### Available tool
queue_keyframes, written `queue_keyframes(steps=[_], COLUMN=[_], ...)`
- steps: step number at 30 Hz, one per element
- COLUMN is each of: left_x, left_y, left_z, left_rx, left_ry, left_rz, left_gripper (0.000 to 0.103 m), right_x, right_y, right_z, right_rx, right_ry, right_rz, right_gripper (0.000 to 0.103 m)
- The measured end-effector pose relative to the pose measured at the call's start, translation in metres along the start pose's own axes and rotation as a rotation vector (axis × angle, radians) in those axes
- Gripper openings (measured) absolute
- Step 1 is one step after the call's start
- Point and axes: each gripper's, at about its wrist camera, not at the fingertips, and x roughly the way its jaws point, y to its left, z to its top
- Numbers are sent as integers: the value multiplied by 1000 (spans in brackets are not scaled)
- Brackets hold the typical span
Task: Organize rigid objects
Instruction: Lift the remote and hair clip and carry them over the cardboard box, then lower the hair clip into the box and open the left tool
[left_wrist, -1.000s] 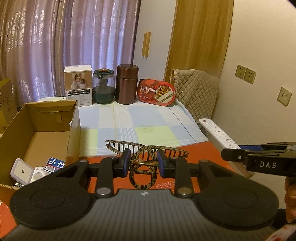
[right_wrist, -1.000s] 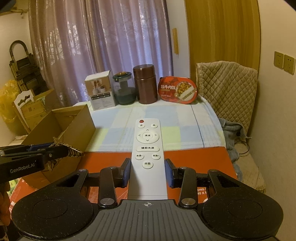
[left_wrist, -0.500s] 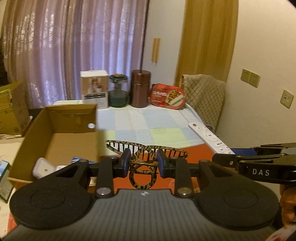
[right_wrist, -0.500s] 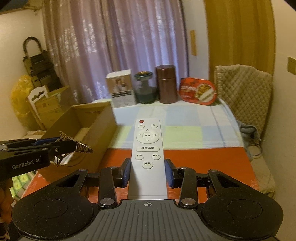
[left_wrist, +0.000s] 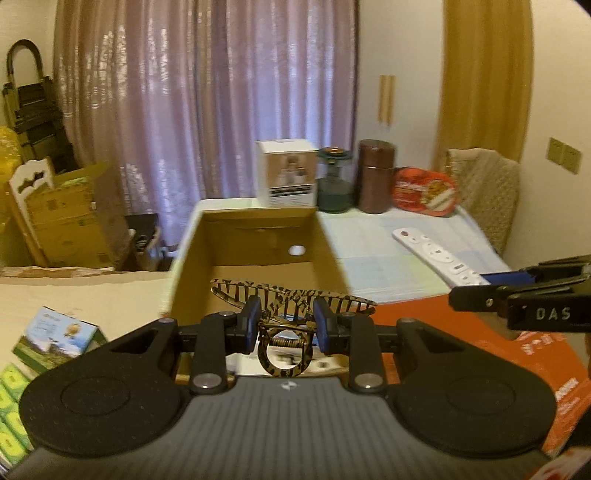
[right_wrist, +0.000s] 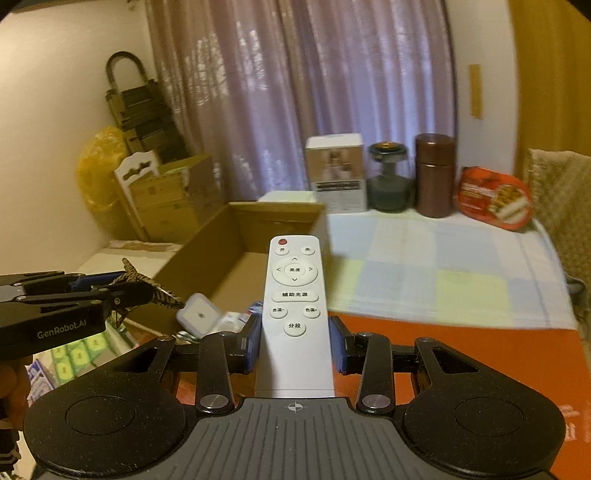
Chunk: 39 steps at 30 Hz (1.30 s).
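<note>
Right tongs (right_wrist: 295, 341) clamp white remote (right_wrist: 295, 314) above cardboard box (right_wrist: 236, 243).

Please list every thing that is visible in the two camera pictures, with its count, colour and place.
hair claw clip: one, brown tiger stripe, held in front of the box
remote control: one, white, held over the box edge
cardboard box: one, brown, open, left of the cloth
small case: one, white, inside the box
checked cloth: one, pale blue and yellow, on the table
carton: one, white, at the back
jar: one, dark glass, beside the carton
canister: one, brown, right of the jar
food tray: one, red, leaning at the back
left hand-held gripper: one, black, shut on the clip
right hand-held gripper: one, black, shut on the remote
</note>
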Motion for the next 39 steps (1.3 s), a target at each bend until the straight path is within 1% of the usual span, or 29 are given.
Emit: queue_keyframes(steps=[3,6,9,11,15,20,25,27,29,35,39], left_x=[10,23,39,51,77,108,135,146,157,187,206], left_y=[21,34,46,50,59,67,73,74,75,68,63], left_z=[3,7,11,13,18,25,33,35,37,36,32], left_rx=[-7,0,-3,12,18,62,126,160,179,273,308], left_ry=[12,27,42,51,76,103,128,133,129,166,200], left_rz=[14,17,-1,-5,-43,-69,-78,-86,-109,-128,-145], left_gripper=[25,25,25,25,25,25,25,25,25,25,25], right_x=[23,45,70,84,113,145,170,176,183,202,209], right_y=[12,20,23,23,22,22,19,17,17,12,9], right_z=[10,19,26,30,36,46,53,55,58,66,69], right_rx=[-12,-18,-13,-8,2,-21,-42,-42,-39,-57,-62], right_ry=[16,36,57,71,102,128,140,137,137,136,137], right_rz=[22,36,42,40,35,24,18,24,32,17,11], right_gripper=[35,35,35,35,35,35,35,35,35,35,35])
